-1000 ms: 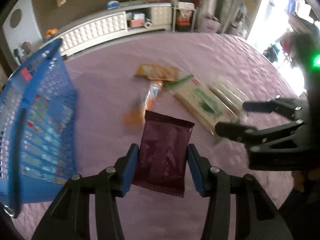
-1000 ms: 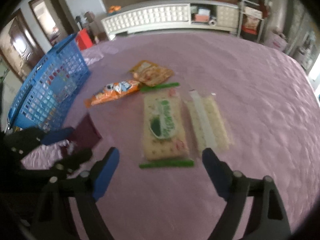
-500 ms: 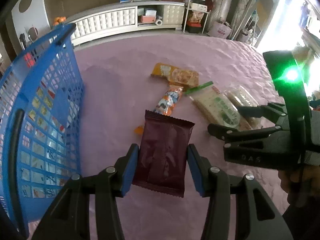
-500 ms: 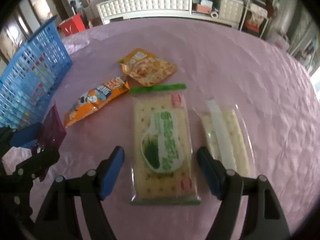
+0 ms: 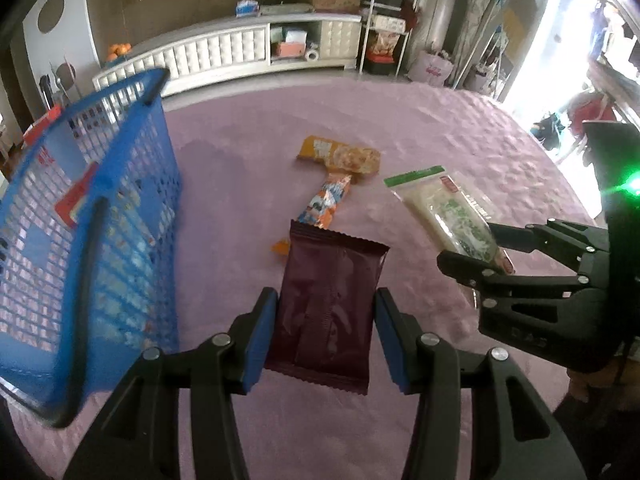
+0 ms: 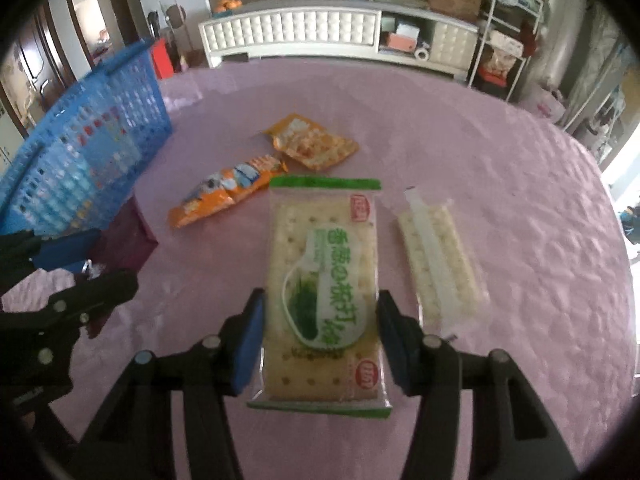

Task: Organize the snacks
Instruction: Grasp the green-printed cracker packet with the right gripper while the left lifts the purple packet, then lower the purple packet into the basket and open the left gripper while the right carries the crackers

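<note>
Between the blue pads of the left gripper [image 5: 325, 334] sits a dark maroon snack packet [image 5: 329, 311], clamped by its long sides; its long axis runs along the fingers, pointing forward and a little to the right, with its crimped far end nearest an orange snack bag [image 5: 325, 205]. The right gripper [image 6: 320, 334] grasps a green-trimmed cracker packet [image 6: 323, 288] the same way, pads pressed on both long edges, long axis straight ahead, its green-striped far end towards the orange bag and a flat orange cracker pouch [image 6: 314, 147]. From the left wrist view that cracker packet [image 5: 448, 212] appears lifted off the pink worktop [image 5: 440, 128], angled away from the right gripper [image 5: 476, 250]. Just right of it lies a clear-wrapped pale cracker sleeve [image 6: 438, 260], roughly parallel to it. The orange bag [image 6: 226, 190] lies diagonally, one end near the pouch. A blue mesh basket [image 5: 84, 216] stands at the left on the worktop, with packets visible through its wall.
</note>
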Motion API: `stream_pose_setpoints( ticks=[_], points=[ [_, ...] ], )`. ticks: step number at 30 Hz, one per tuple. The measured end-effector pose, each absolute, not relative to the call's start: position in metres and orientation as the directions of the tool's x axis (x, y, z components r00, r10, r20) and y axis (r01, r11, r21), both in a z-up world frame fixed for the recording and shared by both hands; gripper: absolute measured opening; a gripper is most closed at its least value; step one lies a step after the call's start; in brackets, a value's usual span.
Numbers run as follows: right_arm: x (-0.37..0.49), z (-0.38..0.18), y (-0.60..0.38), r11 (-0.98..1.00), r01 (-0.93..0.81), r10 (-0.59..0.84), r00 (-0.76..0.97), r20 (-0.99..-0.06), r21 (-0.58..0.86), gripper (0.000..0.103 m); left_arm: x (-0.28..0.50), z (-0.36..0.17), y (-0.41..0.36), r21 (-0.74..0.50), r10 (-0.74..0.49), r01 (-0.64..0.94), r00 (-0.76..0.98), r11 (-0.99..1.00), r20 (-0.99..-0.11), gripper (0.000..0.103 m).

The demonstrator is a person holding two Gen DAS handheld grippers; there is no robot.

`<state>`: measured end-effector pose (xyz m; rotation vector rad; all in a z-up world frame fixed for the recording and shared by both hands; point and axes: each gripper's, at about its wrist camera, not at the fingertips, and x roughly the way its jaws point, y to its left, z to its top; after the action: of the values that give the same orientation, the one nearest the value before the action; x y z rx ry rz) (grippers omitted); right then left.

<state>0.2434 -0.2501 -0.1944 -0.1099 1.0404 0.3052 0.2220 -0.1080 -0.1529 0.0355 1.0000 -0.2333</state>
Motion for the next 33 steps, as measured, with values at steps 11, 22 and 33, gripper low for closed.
stream_pose_setpoints(
  ticks=[11,22,33],
  points=[
    [0.198,-0.108,-0.225,0.947,-0.321,0.222,0.575,-0.787,0.033,0.058,0.185,-0.079,-0.08,-0.077,-0.204,0.221,0.637,0.972,-0.743,0.047],
    [0.189,-0.056,-0.143,0.906,-0.422,0.301,0.637,-0.709,0.006,0.058,0.168,-0.04,0.005,0.008,-0.102,0.151,0.707,0.989,-0.7,0.047],
    [0.211,-0.064,-0.071,0.854,-0.519,0.356,0.594,-0.721,-0.006,0.058,0.193,-0.054,0.082,-0.05,-0.066,0.042,0.673,0.998,-0.737,0.047]
  ],
)
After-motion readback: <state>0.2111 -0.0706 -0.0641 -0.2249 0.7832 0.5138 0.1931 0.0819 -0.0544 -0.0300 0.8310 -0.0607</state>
